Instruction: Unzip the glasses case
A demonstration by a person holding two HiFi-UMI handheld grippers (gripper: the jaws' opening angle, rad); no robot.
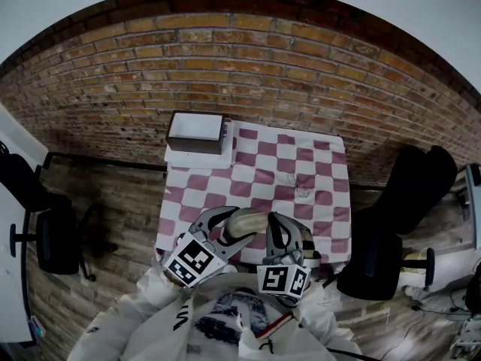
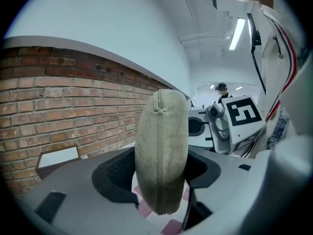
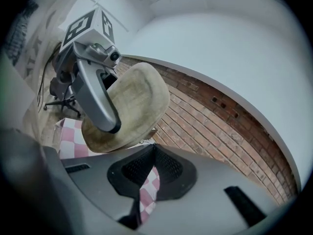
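Over the near edge of the checkered table [image 1: 301, 173], our left gripper [image 2: 159, 180] clamps the beige glasses case [image 2: 161, 131] edge-on, lifted clear of the cloth. We judge this grip should be firm and steady while the zip is drawn round the case's curved seam, following the curve rather than yanking. Just right of it, above the same table edge, our right gripper [image 3: 155, 148] has its jaws pressed together by the case's rim. Whether they pinch the zip pull we cannot tell.
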